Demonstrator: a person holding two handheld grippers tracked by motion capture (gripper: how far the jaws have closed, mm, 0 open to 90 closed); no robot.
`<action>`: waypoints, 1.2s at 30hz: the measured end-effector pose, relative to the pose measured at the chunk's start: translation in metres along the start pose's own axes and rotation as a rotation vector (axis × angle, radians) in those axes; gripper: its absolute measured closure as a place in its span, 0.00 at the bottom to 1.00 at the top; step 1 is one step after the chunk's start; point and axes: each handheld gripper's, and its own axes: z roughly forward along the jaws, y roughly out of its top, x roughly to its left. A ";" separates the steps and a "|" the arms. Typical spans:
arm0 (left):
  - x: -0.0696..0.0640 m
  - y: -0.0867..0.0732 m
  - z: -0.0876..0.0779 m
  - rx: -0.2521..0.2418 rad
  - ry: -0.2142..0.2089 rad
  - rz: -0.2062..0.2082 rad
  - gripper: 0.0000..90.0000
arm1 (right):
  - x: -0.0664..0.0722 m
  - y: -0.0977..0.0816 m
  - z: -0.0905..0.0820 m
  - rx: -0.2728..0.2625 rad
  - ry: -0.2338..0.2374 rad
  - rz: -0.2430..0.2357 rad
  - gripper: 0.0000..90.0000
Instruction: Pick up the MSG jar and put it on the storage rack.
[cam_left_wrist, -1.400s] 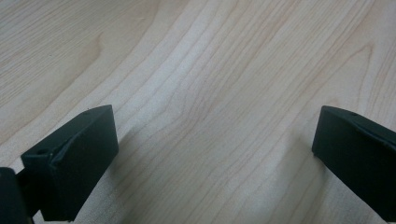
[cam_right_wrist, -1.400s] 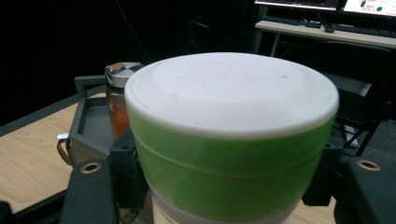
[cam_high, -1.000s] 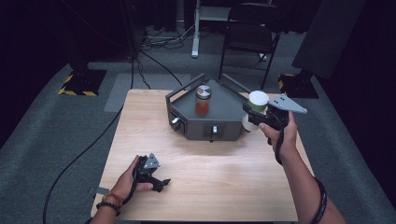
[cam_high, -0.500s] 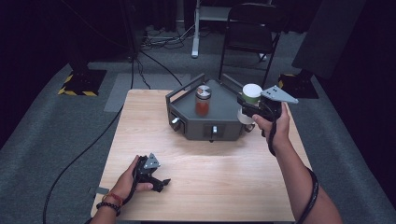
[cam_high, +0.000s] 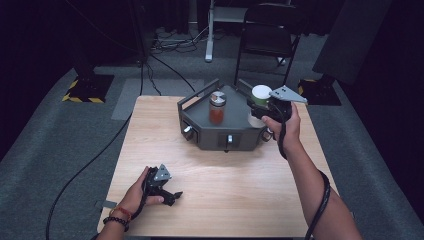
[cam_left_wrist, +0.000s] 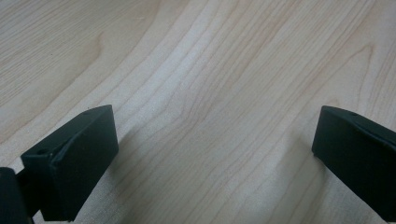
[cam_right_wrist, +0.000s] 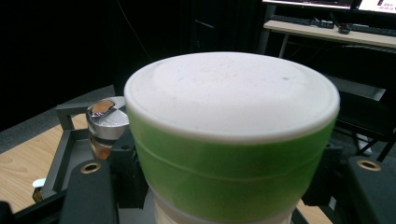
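Right gripper (cam_high: 261, 111) jaws grip the green-lidded container (cam_right_wrist: 232, 140) below its lid; rigid, likely light, smooth-sided. Left gripper (cam_high: 165, 187) rests on the counter (cam_high: 240, 180), jaws open, empty.

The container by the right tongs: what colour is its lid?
The lid is white, above a green band; the right gripper view shows it best.

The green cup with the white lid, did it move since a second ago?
Yes. The green cup, held in the right gripper, has shifted left toward the jar, and now sits over the dark tray's right edge.
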 end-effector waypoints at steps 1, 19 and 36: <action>0.000 0.000 0.000 0.000 0.000 0.000 0.00 | 0.000 0.000 0.001 -0.001 0.003 0.001 0.37; 0.000 0.000 0.000 0.000 0.000 0.000 0.00 | -0.001 -0.015 0.033 0.019 -0.005 0.047 0.37; 0.000 0.000 0.000 0.000 0.001 0.001 0.00 | 0.002 -0.027 0.045 0.047 -0.010 0.059 0.37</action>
